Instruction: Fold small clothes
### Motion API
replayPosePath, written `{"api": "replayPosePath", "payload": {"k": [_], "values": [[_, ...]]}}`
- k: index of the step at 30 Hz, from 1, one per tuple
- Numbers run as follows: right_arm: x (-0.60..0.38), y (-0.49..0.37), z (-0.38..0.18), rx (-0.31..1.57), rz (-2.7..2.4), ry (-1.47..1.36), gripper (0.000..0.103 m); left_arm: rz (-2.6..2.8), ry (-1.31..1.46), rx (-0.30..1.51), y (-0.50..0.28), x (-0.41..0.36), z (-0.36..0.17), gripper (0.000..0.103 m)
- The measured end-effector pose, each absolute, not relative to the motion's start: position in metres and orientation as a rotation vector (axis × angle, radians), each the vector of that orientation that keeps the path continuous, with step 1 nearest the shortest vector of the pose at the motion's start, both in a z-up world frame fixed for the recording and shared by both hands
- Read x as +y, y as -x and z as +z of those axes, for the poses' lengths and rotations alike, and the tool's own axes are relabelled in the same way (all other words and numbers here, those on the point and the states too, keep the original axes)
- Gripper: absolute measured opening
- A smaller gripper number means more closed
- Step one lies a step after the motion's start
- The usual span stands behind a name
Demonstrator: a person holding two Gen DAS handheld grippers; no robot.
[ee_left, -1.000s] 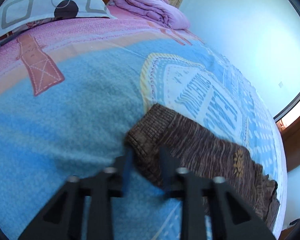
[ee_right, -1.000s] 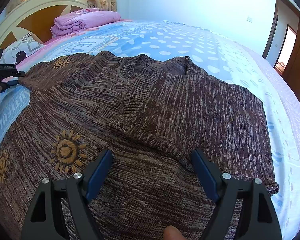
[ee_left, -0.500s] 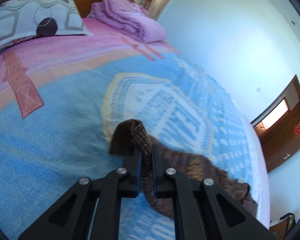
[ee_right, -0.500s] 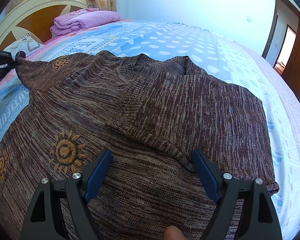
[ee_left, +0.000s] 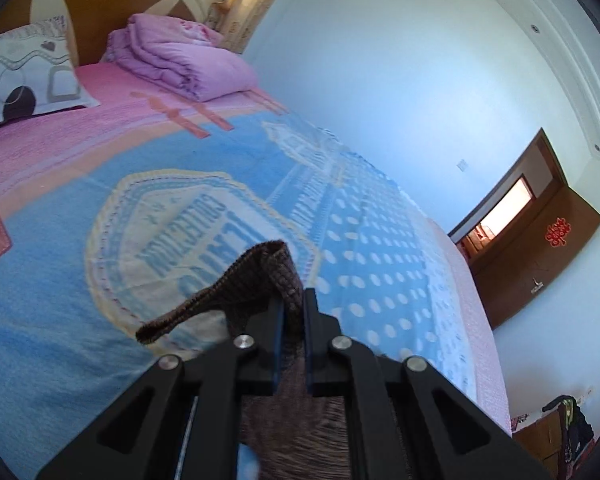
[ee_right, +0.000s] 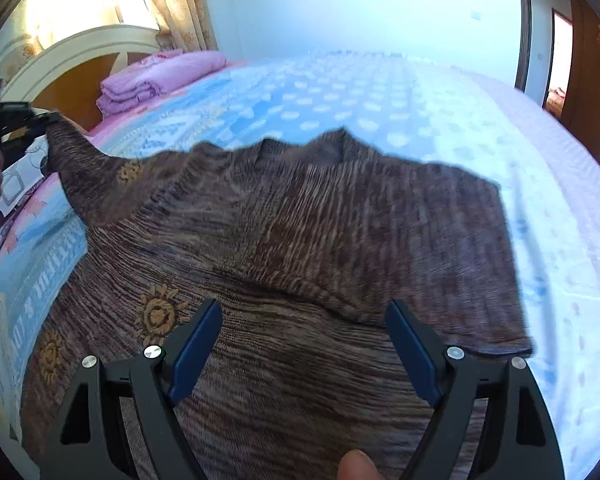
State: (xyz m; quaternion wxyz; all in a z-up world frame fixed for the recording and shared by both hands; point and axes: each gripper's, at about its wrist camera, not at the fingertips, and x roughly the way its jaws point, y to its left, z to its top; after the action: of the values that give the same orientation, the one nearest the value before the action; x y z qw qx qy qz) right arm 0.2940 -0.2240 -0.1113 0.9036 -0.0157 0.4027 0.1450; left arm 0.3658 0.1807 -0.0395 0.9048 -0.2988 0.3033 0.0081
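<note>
Your left tongs (ee_left: pixel 292 312) are clenched on the ribbed cuff (ee_left: pixel 260 276) of a brown knit sweater (ee_right: pixel 300 248), holding its sleeve above the bed (ee_right: pixel 379 92). Carry that cuff across the body toward your right tongs (ee_right: pixel 303 344), which hang released just over the cloth, and lay it flat. The soft, stretchy knit, speckled with yellow suns, will sag and drag if hurried.

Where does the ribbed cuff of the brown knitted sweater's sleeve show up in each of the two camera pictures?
Left wrist view: the ribbed cuff sits at centre, pinched in the left gripper.
Right wrist view: the cuff is far left, lifted off the bed.
Shared landmark: the folded pink quilt by the headboard.
</note>
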Motion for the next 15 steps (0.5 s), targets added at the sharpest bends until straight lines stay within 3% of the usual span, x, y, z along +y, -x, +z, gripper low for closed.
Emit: {"api": "replayPosePath", "payload": {"k": [8,15], "values": [[-0.26,-0.268,-0.105,0.809,0.279,-0.023,0.084,-0.141,0.557,0.615,-0.368,0.087,-0.025,0.008],[-0.265,-0.252,-0.126,0.838,0.286,-0.032,0.084,-0.298,0.322,0.739,-0.366,-0.059,-0.081,0.013]]}}
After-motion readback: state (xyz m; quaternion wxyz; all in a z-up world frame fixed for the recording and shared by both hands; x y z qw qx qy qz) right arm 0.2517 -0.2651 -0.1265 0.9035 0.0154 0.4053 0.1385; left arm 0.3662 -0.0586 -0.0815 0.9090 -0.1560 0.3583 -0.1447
